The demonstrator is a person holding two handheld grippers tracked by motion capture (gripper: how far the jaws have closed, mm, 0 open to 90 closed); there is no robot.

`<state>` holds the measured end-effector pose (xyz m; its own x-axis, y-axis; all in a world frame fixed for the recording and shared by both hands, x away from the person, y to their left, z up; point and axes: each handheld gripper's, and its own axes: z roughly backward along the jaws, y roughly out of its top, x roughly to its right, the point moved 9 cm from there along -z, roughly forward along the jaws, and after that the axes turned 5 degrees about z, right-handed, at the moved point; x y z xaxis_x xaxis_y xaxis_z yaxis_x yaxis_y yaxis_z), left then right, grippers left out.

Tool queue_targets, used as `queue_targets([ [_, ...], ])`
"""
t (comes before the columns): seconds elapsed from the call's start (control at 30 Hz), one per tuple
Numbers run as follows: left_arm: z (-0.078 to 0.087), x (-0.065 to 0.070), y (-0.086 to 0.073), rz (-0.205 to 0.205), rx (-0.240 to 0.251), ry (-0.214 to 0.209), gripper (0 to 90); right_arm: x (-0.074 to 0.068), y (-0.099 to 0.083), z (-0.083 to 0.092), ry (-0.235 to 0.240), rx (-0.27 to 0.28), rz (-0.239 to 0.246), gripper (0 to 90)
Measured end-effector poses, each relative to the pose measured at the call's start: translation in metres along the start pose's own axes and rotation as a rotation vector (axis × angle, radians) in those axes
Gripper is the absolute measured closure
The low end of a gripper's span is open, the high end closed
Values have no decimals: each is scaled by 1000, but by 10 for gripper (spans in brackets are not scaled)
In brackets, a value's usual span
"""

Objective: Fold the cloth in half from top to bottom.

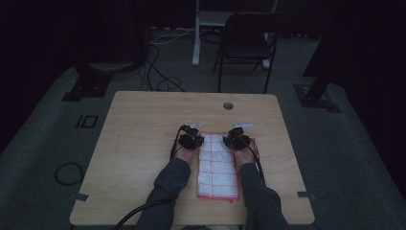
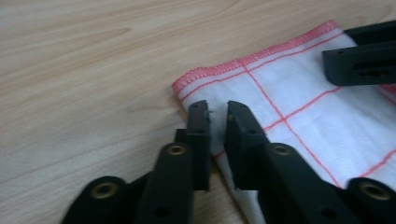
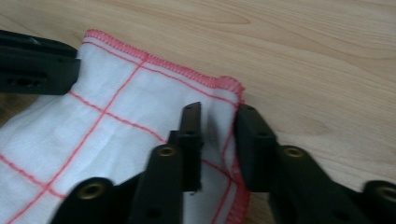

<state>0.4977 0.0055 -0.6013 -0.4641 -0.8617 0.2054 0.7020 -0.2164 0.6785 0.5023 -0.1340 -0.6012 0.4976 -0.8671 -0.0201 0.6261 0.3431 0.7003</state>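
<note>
A white cloth [image 1: 218, 167] with a thin red grid and a red stitched hem lies flat on the pale wood-grain table [image 1: 139, 143], soft and slightly rumpled. It is a long rectangle, its long axis running from the person's edge straight away toward the far side. Grey sleeves flank it. At its far end the left gripper [image 2: 217, 119] has its black jaws closed on the left corner, a pinch of fabric standing between them, and the right gripper [image 3: 217, 122] is clamped the same way on the right corner. Beyond the table lie dark carpet, loose cables [image 1: 158, 72], a black folding chair [image 1: 246, 40] and a white desk leg [image 1: 196, 36].
</note>
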Motion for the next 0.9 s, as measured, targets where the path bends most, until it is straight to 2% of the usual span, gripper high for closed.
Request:
queue_targets([
  [0.07, 0, 1, 1, -11, -13, 3, 863, -1, 1, 0, 15, -9, -7, 830],
  [0.2, 1, 0, 3, -15, -24, 9, 879, 0, 2, 0, 5, -14, 8, 856],
  [0.63, 15, -1, 24, -36, 48, 13, 883, 3, 17, 10, -8, 61, -15, 865],
  [0.83, 22, 0, 34, -6, 84, -4, 883, 5, 28, 20, -4, 103, -12, 865],
  [0.9, 26, 2, 38, -10, 98, -8, 883, 5, 31, 22, -11, 110, -6, 865],
])
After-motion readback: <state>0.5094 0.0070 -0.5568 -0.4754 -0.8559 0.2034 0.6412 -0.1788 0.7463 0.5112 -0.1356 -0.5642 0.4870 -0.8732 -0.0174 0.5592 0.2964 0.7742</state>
